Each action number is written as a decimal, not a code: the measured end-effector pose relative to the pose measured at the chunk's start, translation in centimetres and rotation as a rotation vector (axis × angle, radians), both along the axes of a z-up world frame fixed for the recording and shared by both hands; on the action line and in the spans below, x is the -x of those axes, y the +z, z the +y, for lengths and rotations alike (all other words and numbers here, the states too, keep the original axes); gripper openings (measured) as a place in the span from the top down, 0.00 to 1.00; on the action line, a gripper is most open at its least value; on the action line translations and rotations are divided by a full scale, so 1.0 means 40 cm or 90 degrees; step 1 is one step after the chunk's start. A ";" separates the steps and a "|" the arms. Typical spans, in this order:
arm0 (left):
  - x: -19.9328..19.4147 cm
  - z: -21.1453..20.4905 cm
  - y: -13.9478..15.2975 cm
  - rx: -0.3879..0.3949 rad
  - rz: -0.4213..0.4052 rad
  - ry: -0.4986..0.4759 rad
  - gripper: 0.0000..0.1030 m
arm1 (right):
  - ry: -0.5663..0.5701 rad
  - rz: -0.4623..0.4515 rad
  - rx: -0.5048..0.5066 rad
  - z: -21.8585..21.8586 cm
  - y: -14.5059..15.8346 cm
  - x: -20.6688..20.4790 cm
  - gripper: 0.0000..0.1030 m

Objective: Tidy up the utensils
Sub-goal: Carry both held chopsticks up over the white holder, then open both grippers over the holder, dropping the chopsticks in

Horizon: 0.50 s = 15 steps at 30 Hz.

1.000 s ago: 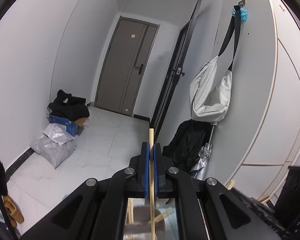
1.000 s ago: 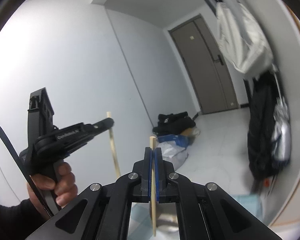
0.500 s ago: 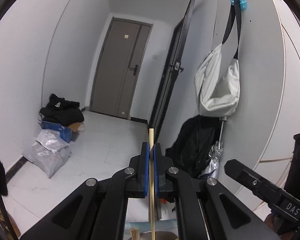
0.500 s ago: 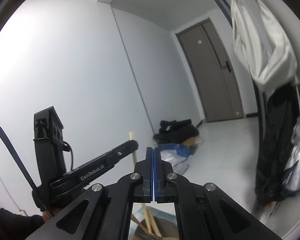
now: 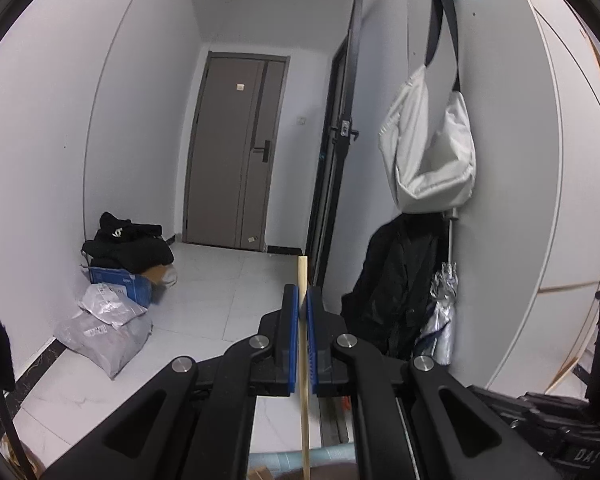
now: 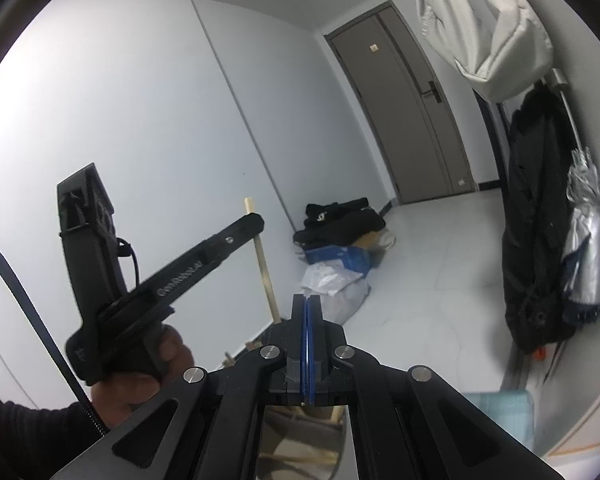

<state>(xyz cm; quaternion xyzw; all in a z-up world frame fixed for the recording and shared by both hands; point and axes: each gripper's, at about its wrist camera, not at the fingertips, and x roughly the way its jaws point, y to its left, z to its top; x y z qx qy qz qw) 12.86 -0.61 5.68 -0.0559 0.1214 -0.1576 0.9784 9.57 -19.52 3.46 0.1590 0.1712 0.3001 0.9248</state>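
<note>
My left gripper [image 5: 302,292] is shut on a pale wooden chopstick [image 5: 304,412] that stands upright between its blue pads, its top end just above them. The right wrist view shows the same left gripper [image 6: 256,222] held in a person's hand [image 6: 140,384], with the chopstick [image 6: 265,272] slanting down from it. My right gripper [image 6: 307,300] is shut, pads together with nothing between them. Below it, seen through the frame, a shiny metal cup [image 6: 338,448] holds several wooden sticks. The held chopstick's lower end is hidden behind the right gripper.
A hallway lies ahead with a grey door [image 5: 236,152]. A white bag [image 5: 432,152], a black coat [image 5: 400,292] and a silver umbrella [image 5: 442,320] hang on the right wall. A blue box [image 5: 120,280], black clothes and plastic parcels [image 5: 104,332] lie by the left wall.
The chopstick that my right gripper held a second ago is gone from its pads. Both grippers have sunk lower. The left gripper still grips its chopstick.
</note>
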 end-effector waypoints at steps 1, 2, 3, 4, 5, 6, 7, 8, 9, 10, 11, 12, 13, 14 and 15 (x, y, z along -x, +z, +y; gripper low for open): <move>0.004 -0.002 -0.005 -0.001 0.006 -0.002 0.99 | -0.002 0.000 -0.002 -0.002 0.000 0.002 0.98; 0.003 -0.003 -0.009 -0.004 0.012 -0.002 0.99 | -0.003 0.001 -0.003 -0.007 -0.005 0.011 0.98; 0.005 -0.002 -0.012 -0.007 0.018 -0.002 0.99 | -0.006 0.004 -0.004 -0.012 -0.006 0.014 0.98; 0.007 -0.001 -0.015 -0.009 0.031 -0.009 0.99 | -0.010 0.008 -0.005 -0.018 -0.009 0.018 0.97; 0.003 0.000 -0.018 -0.011 0.041 -0.018 0.99 | -0.013 0.013 -0.005 -0.022 -0.012 0.022 0.97; 0.008 0.000 -0.018 -0.016 0.050 -0.020 0.99 | -0.016 0.018 -0.006 -0.028 -0.014 0.020 0.97; 0.014 0.002 -0.016 -0.019 0.053 -0.023 0.99 | -0.020 0.023 -0.007 -0.033 -0.015 0.022 0.97; 0.017 0.002 -0.016 -0.023 0.061 -0.030 0.97 | -0.022 0.027 -0.008 -0.038 -0.017 0.029 0.97; 0.022 0.003 -0.014 -0.028 0.072 -0.033 0.91 | -0.024 0.030 -0.010 -0.043 -0.019 0.036 0.97; 0.028 0.007 -0.011 -0.028 0.082 -0.032 0.86 | -0.026 0.032 -0.009 -0.045 -0.019 0.040 0.97; 0.031 0.010 -0.011 -0.023 0.092 -0.035 0.68 | -0.030 0.033 -0.006 -0.049 -0.020 0.047 0.97; 0.039 0.016 -0.007 -0.017 0.099 -0.035 0.57 | -0.033 0.035 -0.004 -0.053 -0.022 0.055 0.97; 0.054 0.024 -0.001 -0.009 0.102 -0.029 0.38 | -0.034 0.039 -0.003 -0.056 -0.022 0.065 0.96; 0.067 0.028 0.004 -0.002 0.098 -0.026 0.34 | -0.035 0.043 -0.003 -0.057 -0.020 0.074 0.96; 0.084 0.034 0.012 0.004 0.096 -0.027 0.34 | -0.037 0.046 -0.001 -0.057 -0.019 0.078 0.91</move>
